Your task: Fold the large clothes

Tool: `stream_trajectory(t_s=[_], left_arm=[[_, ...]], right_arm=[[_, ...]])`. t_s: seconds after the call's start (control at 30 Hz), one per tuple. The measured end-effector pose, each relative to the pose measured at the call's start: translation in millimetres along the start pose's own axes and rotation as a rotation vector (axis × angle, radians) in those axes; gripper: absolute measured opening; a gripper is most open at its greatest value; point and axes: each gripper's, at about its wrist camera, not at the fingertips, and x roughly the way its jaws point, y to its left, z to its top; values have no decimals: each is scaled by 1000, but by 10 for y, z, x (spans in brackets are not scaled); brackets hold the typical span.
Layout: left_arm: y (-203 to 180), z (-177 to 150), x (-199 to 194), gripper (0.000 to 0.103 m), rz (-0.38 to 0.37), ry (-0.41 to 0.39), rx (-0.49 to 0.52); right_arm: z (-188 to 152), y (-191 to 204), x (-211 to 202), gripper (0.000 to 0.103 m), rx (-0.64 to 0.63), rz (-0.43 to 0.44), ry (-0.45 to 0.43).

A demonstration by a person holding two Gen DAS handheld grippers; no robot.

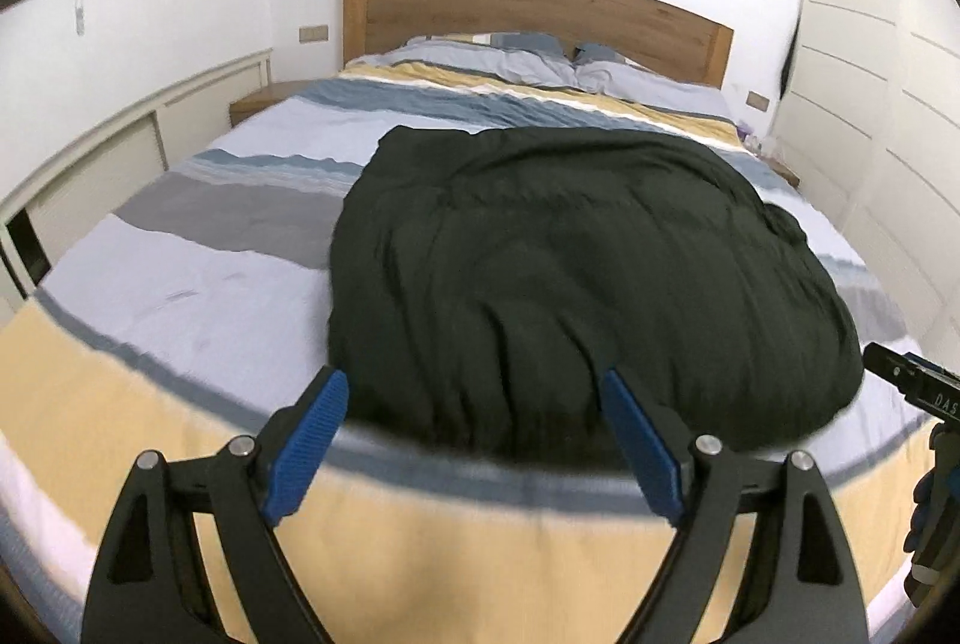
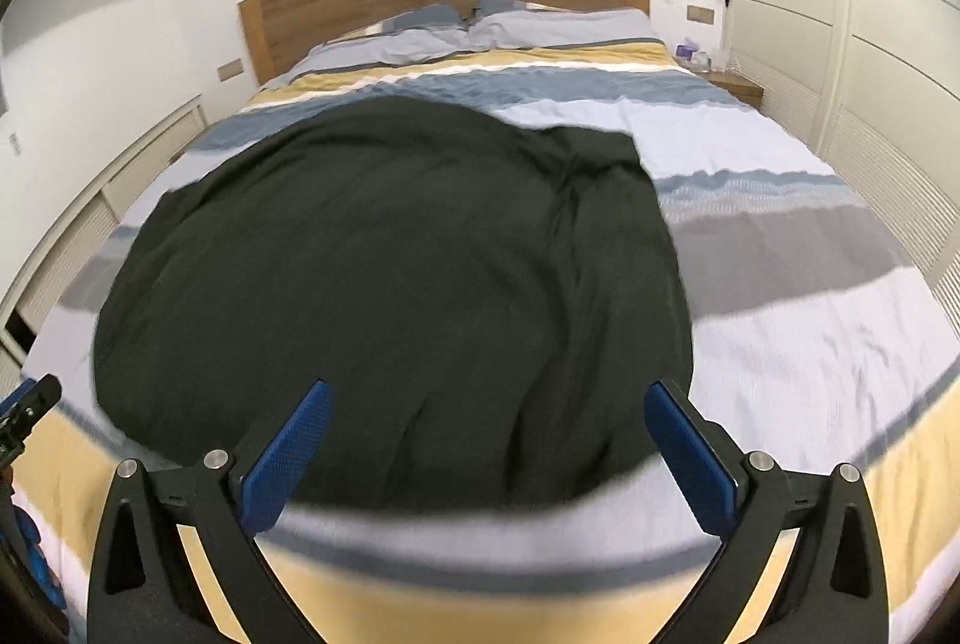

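The dark garment [image 1: 570,272] lies spread and rumpled on the striped bed [image 1: 180,296], reaching from the near edge at 6 o'clock toward the headboard [image 1: 528,8] at 12. Both the left gripper [image 1: 474,404] and right gripper [image 2: 487,413] hover at its near hem with jaws wide apart, holding nothing. To fold well, I judge each should pinch a near corner at once and carry it evenly toward 12; the long axis seems to run 6 to 12, though which end is the collar I cannot tell.
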Motion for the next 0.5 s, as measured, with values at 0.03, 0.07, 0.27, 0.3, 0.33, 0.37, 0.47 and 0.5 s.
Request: stream_trajectory(t_s=[0.03,0.07,0.27,0.3,0.33,0.37,0.47,0.5], left_arm=[[-21,-81,-117,87,8,-10,10],[-38,-136,-216,87,11,-17,16],[-52,-427,-851,87,28,-73,-4],[-60,-468,-941,87,39,-80,-2],[-67,-502,-1014,87,47,-88,2],[-72,-535,-1095,87,53,-99,5],[-71,-608,-1310,87,61,-123,2],[-71,-630,-1378,87,67,-133,3]], right_arm=[[-104,45,-77,102,-6,6,2],[-214,97,-158,102,-17,10,3],[-687,333,-641,102,-69,37,-17],[-749,355,-731,102,-69,41,-26],[-779,372,-796,102,-69,47,-33],[-818,383,-851,102,-68,52,-37],[-948,392,-1012,102,-57,64,-43],[-968,385,-1033,102,-55,66,-42]])
